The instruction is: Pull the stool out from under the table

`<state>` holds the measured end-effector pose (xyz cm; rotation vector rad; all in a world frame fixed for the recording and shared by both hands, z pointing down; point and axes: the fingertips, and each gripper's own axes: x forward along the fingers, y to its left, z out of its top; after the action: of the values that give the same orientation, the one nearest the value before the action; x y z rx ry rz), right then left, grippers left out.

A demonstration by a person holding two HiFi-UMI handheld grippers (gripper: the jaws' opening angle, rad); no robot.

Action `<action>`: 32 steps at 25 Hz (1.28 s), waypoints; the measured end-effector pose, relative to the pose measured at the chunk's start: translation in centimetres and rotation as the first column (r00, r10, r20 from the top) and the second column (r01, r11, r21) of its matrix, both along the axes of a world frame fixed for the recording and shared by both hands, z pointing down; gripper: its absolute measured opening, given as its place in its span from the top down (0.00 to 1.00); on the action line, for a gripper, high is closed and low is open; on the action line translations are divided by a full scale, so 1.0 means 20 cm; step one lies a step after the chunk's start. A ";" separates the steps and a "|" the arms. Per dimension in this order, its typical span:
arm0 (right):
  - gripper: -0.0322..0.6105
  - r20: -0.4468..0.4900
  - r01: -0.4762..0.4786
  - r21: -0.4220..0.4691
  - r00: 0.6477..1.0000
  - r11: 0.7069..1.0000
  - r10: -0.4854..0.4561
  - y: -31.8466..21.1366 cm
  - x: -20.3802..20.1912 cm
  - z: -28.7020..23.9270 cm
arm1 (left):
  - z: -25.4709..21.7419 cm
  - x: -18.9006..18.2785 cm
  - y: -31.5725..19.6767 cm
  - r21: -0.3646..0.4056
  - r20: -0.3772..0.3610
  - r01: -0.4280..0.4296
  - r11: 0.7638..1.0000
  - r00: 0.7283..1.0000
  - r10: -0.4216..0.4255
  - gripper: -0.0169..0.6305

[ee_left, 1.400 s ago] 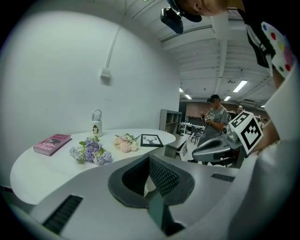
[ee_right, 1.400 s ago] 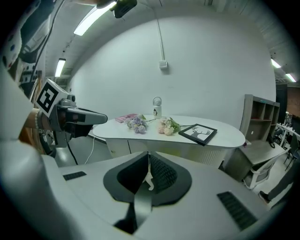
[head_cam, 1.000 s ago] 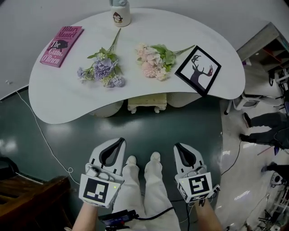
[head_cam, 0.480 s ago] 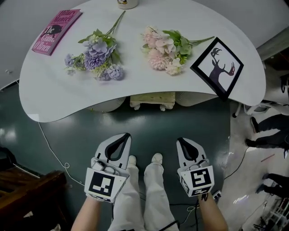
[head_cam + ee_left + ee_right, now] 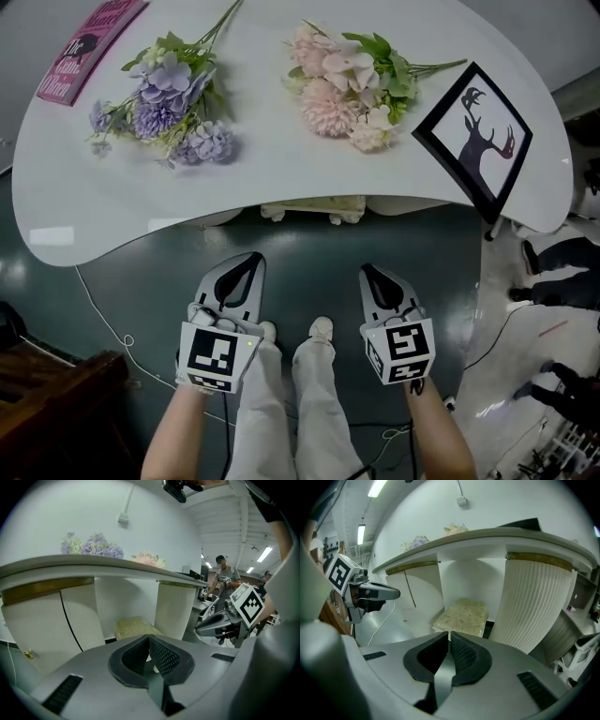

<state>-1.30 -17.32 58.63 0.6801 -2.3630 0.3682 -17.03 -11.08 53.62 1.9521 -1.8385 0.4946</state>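
A cream cushioned stool (image 5: 314, 208) stands tucked under the white curved table (image 5: 112, 225); only its front edge and carved legs show in the head view. In the left gripper view the stool (image 5: 135, 627) sits between the table's white ribbed supports, and the right gripper view shows the stool (image 5: 462, 616) the same way. My left gripper (image 5: 253, 259) and right gripper (image 5: 366, 270) hover side by side above the dark floor, short of the stool and pointing at it. Both are shut with nothing between their jaws. The left gripper (image 5: 149, 637) and right gripper (image 5: 449, 633) touch nothing.
On the table lie purple flowers (image 5: 159, 94), pink flowers (image 5: 342, 80), a framed deer picture (image 5: 478, 136) and a pink book (image 5: 84, 52). A white cable (image 5: 103, 319) trails over the floor at left. Dark wooden furniture (image 5: 47, 412) stands at lower left. People's legs (image 5: 553, 281) show at right.
Both grippers have sunk lower while staying shut. The table and stool have drawn nearer in the head view, and the mug at the table's far edge has left the frame.
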 end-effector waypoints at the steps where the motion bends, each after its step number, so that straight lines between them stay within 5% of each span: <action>1: 0.89 -0.006 -0.003 -0.002 1.000 1.000 0.003 -0.02 -0.01 0.03 | 0.04 -0.01 -0.01 -0.009 0.000 0.004 1.000 1.000 -0.004 0.95; 6: 0.89 -0.038 -0.021 -0.015 0.999 1.000 0.020 -0.14 -0.05 0.20 | 0.24 -0.06 -0.10 -0.065 -0.028 0.010 0.998 1.000 -0.012 0.94; 9: 0.88 -0.059 -0.022 -0.029 0.998 0.999 0.020 -0.21 -0.07 0.30 | 0.36 -0.08 -0.15 -0.093 -0.052 0.016 0.996 0.998 -0.020 0.84; 18: 0.63 -0.107 -0.037 -0.077 0.994 0.996 0.028 -0.42 -0.10 0.57 | 0.68 -0.19 -0.30 -0.187 -0.080 0.072 0.980 0.993 -0.088 0.67; 32: 0.52 -0.162 0.029 -0.104 0.986 0.994 -0.046 -0.55 -0.24 0.87 | 1.06 -0.30 -0.40 -0.319 -0.079 0.153 0.935 0.979 -0.187 0.57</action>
<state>-6.06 -28.32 75.95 0.5941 -2.1829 0.3974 -23.02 -19.11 74.84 1.5648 -1.7225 0.5727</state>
